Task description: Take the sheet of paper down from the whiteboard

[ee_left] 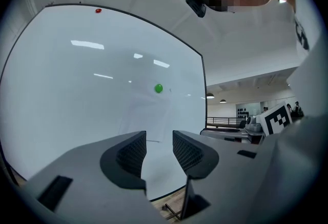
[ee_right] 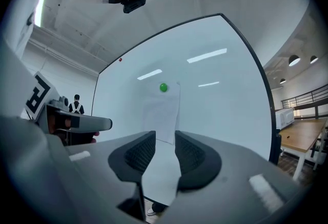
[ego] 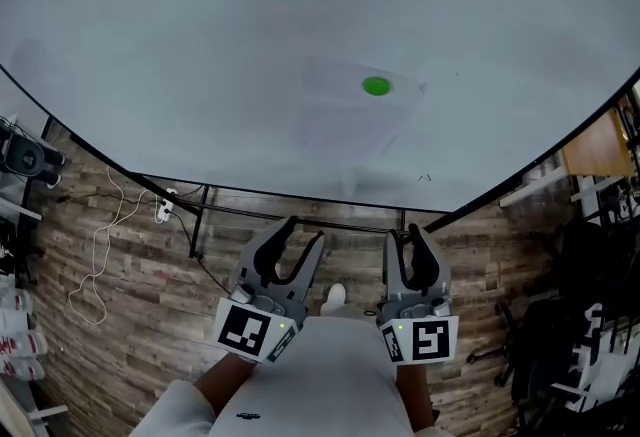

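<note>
Two marker cubes (ego: pixel 247 330) (ego: pixel 428 340) — one pinned sheet (ego: pixel 345 125)

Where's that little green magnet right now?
In the head view the green magnet sits on the whiteboard, slightly right of centre, near the top of the sheet of paper.

Open-plan office/lab, big whiteboard (ego: pixel 180 45), wood-plank floor (ego: pixel 120 325), pendant lamps (ee_right: pixel 293 60), railing (ee_right: pixel 303 98) in bkgd.

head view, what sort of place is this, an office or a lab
Probably a large open office or lab hall, though that is hard to settle: a big whiteboard on a stand, a wood-plank floor, and round ceiling lamps over a desk area.
</note>
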Motion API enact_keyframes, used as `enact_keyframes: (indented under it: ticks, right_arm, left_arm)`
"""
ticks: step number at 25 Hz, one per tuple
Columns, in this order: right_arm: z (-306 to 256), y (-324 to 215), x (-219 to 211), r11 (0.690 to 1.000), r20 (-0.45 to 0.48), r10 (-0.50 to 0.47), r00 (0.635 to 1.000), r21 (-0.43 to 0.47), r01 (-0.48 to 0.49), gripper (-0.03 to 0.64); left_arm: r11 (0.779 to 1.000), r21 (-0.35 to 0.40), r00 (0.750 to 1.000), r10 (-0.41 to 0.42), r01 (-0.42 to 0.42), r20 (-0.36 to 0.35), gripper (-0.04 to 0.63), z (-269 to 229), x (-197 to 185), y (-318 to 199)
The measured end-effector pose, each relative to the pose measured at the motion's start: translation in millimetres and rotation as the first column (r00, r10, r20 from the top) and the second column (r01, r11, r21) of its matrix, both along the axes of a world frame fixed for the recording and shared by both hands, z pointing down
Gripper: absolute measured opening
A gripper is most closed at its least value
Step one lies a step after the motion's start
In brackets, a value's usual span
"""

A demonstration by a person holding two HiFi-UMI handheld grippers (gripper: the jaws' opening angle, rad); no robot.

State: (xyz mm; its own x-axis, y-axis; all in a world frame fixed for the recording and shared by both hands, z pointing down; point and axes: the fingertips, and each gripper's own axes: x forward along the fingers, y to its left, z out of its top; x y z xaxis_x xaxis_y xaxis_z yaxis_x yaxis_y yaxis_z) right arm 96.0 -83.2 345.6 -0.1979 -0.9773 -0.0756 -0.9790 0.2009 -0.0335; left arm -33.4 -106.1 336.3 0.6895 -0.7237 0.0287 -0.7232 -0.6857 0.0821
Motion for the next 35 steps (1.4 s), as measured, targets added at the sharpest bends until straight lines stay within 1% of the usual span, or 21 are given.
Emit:
enact_keyframes:
  ticks: [5, 9, 17, 22, 28, 32, 35]
  right_arm:
    - [2, -29, 12, 0.998, -0.002, -0.056, 0.998, 0.006, 0.056, 0.115]
    - [5, -44, 16, 0.997, 0.001, -0.079, 0.997, -0.001, 0.079, 0.115]
    - [7, -55, 19, 0.996, 0.016, -0.088, 0.996, -0.023, 0.089, 0.115]
    - [5, -58, 16, 0.995, 0.021, -0.095, 0.995, -0.018, 0.096, 0.115]
    - [1, -70, 10, 0.992, 0.001, -0.122, 0.993, -0.015, 0.122, 0.115]
    - [1, -84, 8, 0.991, -0.002, -0.130, 0.992, -0.020, 0.130, 0.115]
    - [-1, -96, 6, 0.990, 0.000, -0.138, 0.990, -0.016, 0.138, 0.115]
  left_arm:
    - [0.999, 0.009, 0.999, -0.032, 0.032, 0.002, 0.146, 0, 19, -24]
    - [0.999, 0.005, 0.999, -0.050, 0.050, 0.004, 0.146, 0, 26, -35]
    - [0.999, 0.009, 0.999, -0.049, 0.049, 0.016, 0.147, -3, 32, -44]
    - [0.998, 0.021, 0.998, -0.057, 0.056, 0.017, 0.147, -7, 29, -47]
    - [0.998, 0.006, 0.997, -0.069, 0.069, 0.025, 0.147, -5, 30, -52]
    - [0.997, 0.020, 0.997, -0.076, 0.075, 0.018, 0.147, -5, 33, -61]
    - [0.997, -0.001, 0.997, -0.077, 0.077, 0.020, 0.147, -5, 36, -66]
